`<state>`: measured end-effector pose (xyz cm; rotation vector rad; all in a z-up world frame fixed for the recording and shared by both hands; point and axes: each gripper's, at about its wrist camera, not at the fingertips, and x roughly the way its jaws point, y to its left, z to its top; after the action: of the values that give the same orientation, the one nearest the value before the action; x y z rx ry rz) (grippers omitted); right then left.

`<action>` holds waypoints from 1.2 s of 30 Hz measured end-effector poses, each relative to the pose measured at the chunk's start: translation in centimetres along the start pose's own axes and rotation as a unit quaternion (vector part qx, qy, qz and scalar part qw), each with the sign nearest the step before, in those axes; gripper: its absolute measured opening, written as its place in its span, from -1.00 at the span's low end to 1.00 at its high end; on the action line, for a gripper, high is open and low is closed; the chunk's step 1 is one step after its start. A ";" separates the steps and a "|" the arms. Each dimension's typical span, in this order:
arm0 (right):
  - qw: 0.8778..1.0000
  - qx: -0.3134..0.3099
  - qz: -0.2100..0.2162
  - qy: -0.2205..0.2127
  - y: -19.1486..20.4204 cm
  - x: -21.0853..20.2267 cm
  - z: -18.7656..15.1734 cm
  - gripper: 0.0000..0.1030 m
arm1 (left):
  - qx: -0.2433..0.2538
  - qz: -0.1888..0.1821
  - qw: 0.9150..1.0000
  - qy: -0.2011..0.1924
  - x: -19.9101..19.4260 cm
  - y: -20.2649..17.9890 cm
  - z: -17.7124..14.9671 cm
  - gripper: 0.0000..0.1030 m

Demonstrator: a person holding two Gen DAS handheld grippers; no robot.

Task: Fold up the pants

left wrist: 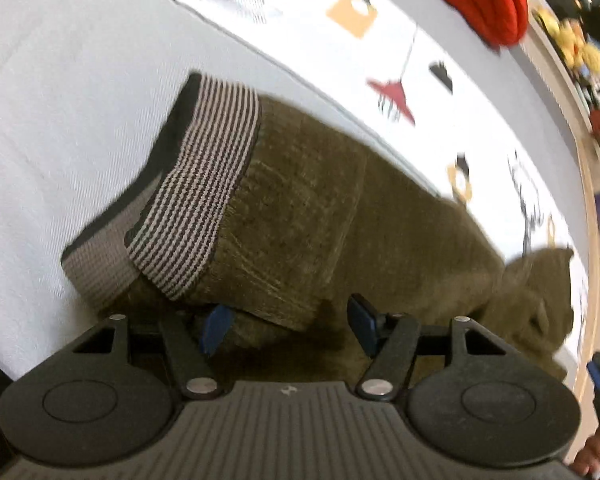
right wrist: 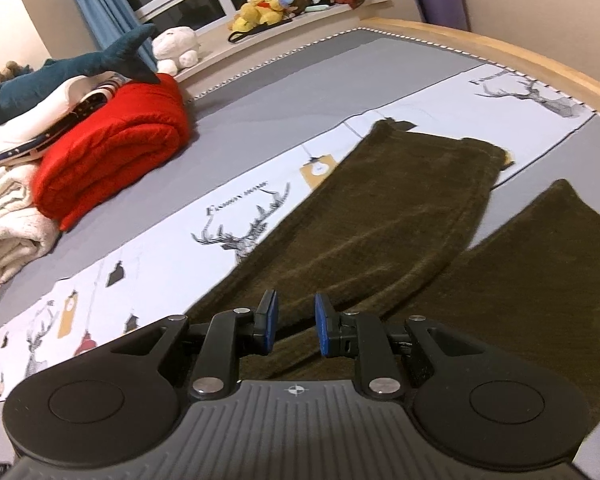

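Note:
Olive-green pants (left wrist: 340,220) lie on the bed, and their striped waistband (left wrist: 204,188) is folded over at the left in the left wrist view. My left gripper (left wrist: 290,326) points down over the folded waist, jaws wide apart. A fabric edge lies across the left fingertip (left wrist: 216,328), and neither pad presses on it. In the right wrist view the two legs (right wrist: 380,220) spread away over the printed sheet. My right gripper (right wrist: 296,326) hovers low over the upper pants, with a narrow gap between its pads and nothing in it.
A folded red blanket (right wrist: 112,152) and a white towel (right wrist: 8,224) are stacked at the left of the bed, with a shark plush (right wrist: 80,68) on top. Stuffed toys (right wrist: 268,0) line the window sill. The wooden bed frame (right wrist: 500,48) curves along the far edge.

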<state>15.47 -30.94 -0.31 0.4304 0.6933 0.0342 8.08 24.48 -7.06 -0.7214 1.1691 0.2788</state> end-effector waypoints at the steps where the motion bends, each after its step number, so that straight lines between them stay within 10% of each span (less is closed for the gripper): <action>1: 1.000 -0.002 0.006 0.002 0.2 0.3 0.2 -0.44 | 0.000 0.008 1.000 -0.010 -0.1 -0.2 0.2 0.31; 5: 0.999 -0.003 0.023 0.024 0.5 3.5 2.2 -0.23 | 0.010 0.067 0.997 -0.029 0.0 -1.3 0.7 -0.60; 8: 0.999 0.007 0.015 0.045 1.2 7.5 3.9 -0.17 | 0.002 0.082 0.996 -0.037 -0.1 -1.2 1.4 -0.73; 13: 0.996 0.023 -0.028 0.084 2.8 16.0 5.9 -0.02 | -0.013 0.093 0.995 -0.021 0.6 -1.4 1.8 -0.57; 17: 0.991 0.033 -0.078 0.100 3.5 22.0 7.1 0.03 | -0.015 0.072 0.997 -0.003 1.5 -1.4 2.0 0.15; 26: 0.978 -0.029 -0.187 0.090 5.3 29.3 9.3 0.21 | -0.010 0.082 0.997 0.006 3.0 -1.6 2.4 0.17; 28: 0.970 -0.056 -0.221 0.087 5.7 30.0 9.4 0.11 | 0.001 0.091 0.996 0.006 3.2 -2.1 2.3 0.15; 31: 0.959 -0.088 -0.258 0.074 5.8 30.1 9.2 -0.67 | 0.012 0.099 0.995 0.004 3.3 -2.4 2.2 0.11; 36: 0.961 -0.093 -0.251 0.070 4.2 26.9 10.0 -0.87 | 0.037 0.116 0.993 -0.010 2.7 -2.5 1.9 -0.76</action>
<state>42.91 -26.23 -8.29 0.0627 0.9149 -0.3496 11.91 23.44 -8.26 -0.5169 1.2396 0.4340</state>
